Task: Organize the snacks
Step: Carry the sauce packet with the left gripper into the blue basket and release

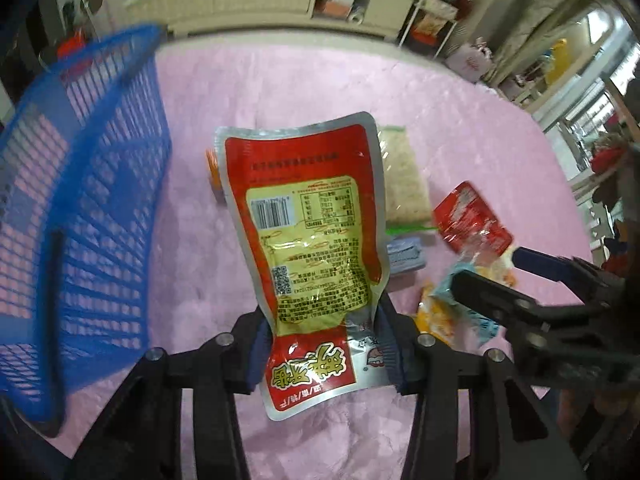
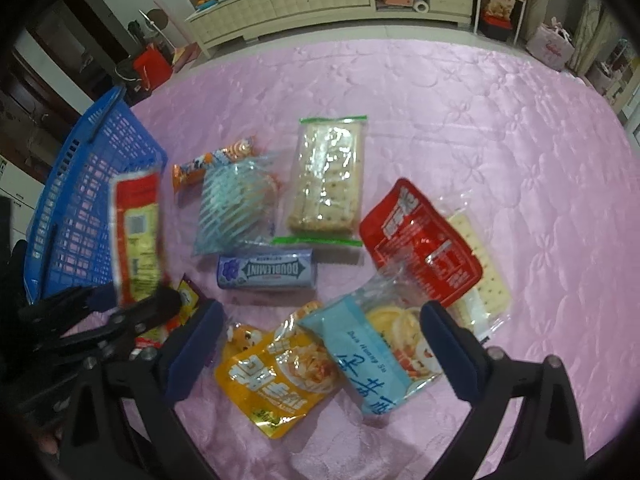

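Observation:
My left gripper (image 1: 322,344) is shut on a red and yellow snack pouch (image 1: 312,220), held above the pink cloth beside the blue basket (image 1: 80,208). In the right wrist view the same pouch (image 2: 138,236) hangs in front of the basket (image 2: 88,208). My right gripper (image 2: 320,344) is open and empty, its fingers either side of a light blue pastry packet (image 2: 360,360) and a yellow pouch (image 2: 276,376). It shows in the left wrist view (image 1: 496,276) at the right.
On the pink cloth (image 2: 480,120) lie a cracker pack (image 2: 328,184), a Doublemint box (image 2: 266,270), a red pouch (image 2: 420,244), a blue-striped packet (image 2: 236,204), an orange candy roll (image 2: 212,162) and a clear cracker pack (image 2: 484,272). Shelving stands beyond.

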Demonstrator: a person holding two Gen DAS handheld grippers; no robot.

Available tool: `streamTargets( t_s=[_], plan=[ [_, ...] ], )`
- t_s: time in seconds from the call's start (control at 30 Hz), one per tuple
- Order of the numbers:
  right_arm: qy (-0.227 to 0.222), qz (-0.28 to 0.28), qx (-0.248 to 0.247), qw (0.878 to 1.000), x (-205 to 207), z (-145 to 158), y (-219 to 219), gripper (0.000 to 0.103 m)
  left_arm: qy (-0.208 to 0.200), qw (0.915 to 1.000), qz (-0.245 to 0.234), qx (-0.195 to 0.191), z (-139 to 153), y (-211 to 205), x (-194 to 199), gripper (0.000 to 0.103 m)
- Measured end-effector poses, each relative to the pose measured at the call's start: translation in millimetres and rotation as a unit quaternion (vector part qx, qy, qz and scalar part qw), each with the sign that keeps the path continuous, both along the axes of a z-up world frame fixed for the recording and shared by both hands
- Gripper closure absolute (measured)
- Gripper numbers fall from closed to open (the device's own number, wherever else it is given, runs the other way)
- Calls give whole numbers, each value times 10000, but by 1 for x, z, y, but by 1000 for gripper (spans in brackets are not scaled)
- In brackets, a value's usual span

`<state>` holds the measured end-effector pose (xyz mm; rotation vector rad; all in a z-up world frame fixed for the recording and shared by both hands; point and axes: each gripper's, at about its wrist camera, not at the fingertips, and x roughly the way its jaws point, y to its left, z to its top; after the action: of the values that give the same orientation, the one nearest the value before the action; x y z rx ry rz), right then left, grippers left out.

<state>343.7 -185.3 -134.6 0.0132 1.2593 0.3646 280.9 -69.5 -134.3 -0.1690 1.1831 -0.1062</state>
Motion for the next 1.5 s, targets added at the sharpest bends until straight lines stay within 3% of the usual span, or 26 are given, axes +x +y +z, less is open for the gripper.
streamTargets(
  t_s=[0.27,0.43,0.67,0.9,1.2,1.27,1.33,1.37,1.5],
  plan=[
    [-204,237,146,9994,9,13,30,5,-531,9986,-58,56,46,29,-8,59],
    [-341,460,157,9982,14,18,53,5,-821,9962,20,279,70,48,-15,59],
    [-299,535,-79,9981,33,-2,82,5,-1141,9913,366,541,97,90,-14,59],
    [-116,473,-195,9986,48,-27,100,5,-999,9895,765,715,87,135,1,59],
    [149,328,-464,9983,69,-58,118,6,-488,9925,688,886,54,172,43,58],
    [147,303,-528,9980,74,-63,120,11,-379,9937,598,871,46,177,48,58],
    [213,279,-550,9979,78,-68,122,31,-365,9938,529,906,44,177,49,58],
    [235,257,-605,9976,80,-70,123,36,-341,9938,483,938,41,179,52,58],
    [79,196,-494,9986,81,-68,124,41,-143,9944,354,981,30,184,58,58]
  ],
)
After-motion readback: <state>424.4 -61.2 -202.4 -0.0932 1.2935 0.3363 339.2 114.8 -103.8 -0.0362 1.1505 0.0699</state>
